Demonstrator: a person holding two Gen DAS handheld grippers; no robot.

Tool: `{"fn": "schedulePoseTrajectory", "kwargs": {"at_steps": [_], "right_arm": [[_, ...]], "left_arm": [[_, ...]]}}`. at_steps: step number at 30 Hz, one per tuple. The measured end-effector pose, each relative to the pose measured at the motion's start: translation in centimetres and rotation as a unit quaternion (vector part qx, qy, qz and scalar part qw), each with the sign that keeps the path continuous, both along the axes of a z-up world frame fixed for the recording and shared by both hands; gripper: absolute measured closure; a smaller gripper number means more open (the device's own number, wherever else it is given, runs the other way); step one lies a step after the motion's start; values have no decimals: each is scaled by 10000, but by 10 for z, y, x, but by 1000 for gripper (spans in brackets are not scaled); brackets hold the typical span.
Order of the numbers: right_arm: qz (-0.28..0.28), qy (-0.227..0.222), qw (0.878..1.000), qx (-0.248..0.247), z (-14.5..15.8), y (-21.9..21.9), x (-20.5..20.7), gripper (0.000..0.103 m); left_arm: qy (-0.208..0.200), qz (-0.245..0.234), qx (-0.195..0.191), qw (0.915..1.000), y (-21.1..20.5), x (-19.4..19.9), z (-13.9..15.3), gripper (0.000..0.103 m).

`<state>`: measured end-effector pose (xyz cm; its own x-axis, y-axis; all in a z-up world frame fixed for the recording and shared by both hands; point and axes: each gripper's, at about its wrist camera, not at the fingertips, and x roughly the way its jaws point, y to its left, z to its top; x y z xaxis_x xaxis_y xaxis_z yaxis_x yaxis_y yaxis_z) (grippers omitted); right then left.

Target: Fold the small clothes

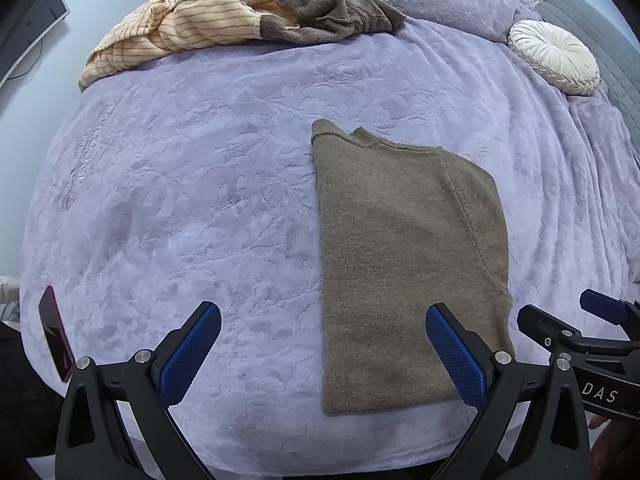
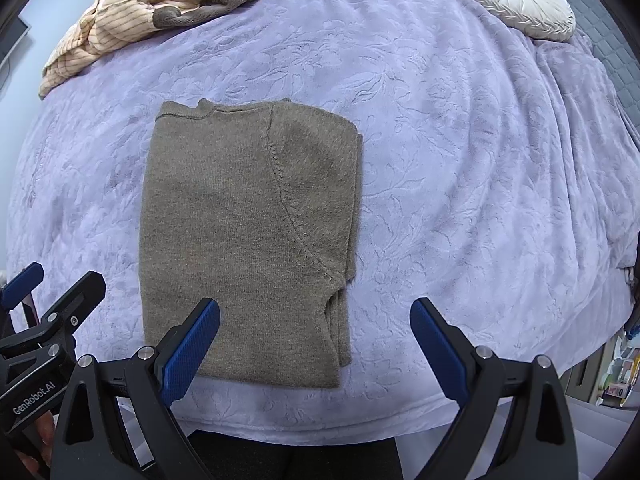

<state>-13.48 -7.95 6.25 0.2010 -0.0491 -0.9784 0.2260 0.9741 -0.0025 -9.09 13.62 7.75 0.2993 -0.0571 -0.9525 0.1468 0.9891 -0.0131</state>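
A small olive-brown knit sweater lies flat on the lavender bedspread, folded lengthwise into a narrow rectangle, neck end away from me. It also shows in the right wrist view. My left gripper is open and empty above the sweater's near left edge. My right gripper is open and empty above the sweater's near right corner. Each gripper shows at the edge of the other's view: the right gripper and the left gripper.
A heap of striped beige and grey-brown clothes lies at the far left of the bed. A round white cushion sits at the far right. A dark red phone lies at the near left edge. The bedspread hangs over the near edge.
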Motion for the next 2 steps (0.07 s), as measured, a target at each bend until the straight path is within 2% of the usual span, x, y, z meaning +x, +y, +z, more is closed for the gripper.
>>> {"fn": "schedulePoseTrajectory", "kwargs": {"at_steps": [2], "right_arm": [[-2, -2, 10000, 4, 0, 0, 0, 6]], "left_arm": [[73, 11, -27, 10000, 0, 0, -2, 0]]}}
